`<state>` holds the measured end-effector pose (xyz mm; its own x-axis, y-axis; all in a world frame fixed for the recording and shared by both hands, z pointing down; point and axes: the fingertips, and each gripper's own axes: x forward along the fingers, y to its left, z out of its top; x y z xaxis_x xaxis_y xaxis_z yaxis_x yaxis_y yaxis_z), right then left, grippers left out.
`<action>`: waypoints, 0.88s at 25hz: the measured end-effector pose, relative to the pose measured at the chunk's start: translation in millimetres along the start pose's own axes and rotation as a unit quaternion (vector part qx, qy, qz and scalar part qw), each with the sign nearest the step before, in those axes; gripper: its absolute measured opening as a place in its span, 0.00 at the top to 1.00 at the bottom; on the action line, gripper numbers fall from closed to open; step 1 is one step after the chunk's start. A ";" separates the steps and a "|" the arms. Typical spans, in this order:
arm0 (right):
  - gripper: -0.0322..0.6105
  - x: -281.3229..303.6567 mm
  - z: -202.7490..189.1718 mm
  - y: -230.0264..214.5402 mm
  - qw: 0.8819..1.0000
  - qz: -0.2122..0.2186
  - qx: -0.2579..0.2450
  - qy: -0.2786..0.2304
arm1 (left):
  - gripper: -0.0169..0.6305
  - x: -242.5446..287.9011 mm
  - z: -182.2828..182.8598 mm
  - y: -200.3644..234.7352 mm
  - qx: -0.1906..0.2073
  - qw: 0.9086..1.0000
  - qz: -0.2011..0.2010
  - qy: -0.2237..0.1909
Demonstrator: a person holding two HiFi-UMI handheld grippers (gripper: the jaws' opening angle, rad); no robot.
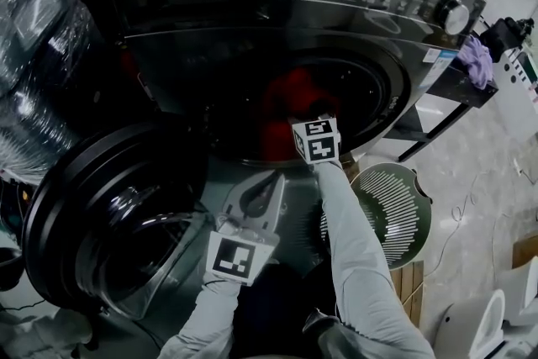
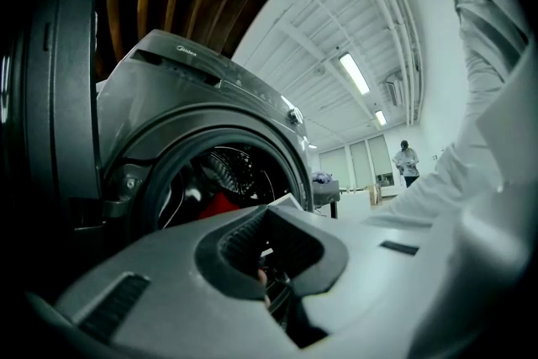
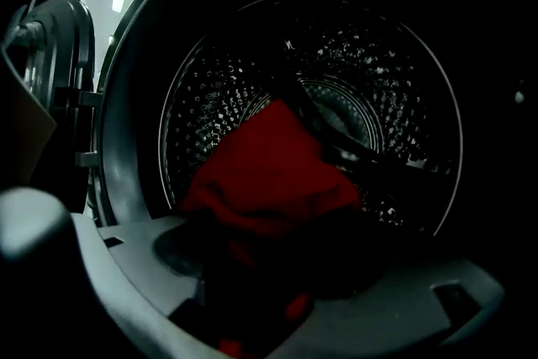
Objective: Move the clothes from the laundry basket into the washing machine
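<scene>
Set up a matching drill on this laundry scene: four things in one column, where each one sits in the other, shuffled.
Things
1. laundry basket
2. red garment
3. washer door
4. left tongs

Places
A. in the mouth of the drum
B. outside the drum, beside the open door
C. swung open, at the left of the head view
D. on the floor, at the right of the head view

Pairs: 1-D, 2-A, 3-C, 4-B

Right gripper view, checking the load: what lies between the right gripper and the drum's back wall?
A red garment lies heaped there, its near end between the jaws of the right gripper, as the right gripper view shows.
</scene>
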<state>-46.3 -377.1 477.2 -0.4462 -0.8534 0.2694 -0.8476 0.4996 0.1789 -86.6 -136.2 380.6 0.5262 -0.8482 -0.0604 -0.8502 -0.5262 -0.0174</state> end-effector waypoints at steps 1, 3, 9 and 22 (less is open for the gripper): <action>0.46 -6.7 0.8 -2.3 1.000 -0.004 0.003 -0.004 | 0.94 0.1 1.2 0.1 -0.001 1.000 0.000 -0.001; 0.46 -21.4 1.4 -5.0 1.000 -0.011 0.020 -0.020 | 0.94 0.6 4.4 1.5 0.000 1.000 0.001 -0.005; 0.46 -56.2 -18.7 14.3 0.998 0.028 0.043 -0.047 | 0.95 2.5 4.2 2.6 0.001 1.000 0.002 -0.006; 0.81 -4.1 -41.6 27.7 0.995 0.005 -0.089 0.036 | 0.94 3.0 -1.2 3.7 0.012 1.000 0.004 -0.004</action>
<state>-56.1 -353.6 520.5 -0.4276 -0.8385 0.3377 -0.7760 0.5321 0.3387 -88.1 -140.8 381.6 0.5197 -0.8516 -0.0678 -0.8543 -0.5181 -0.0404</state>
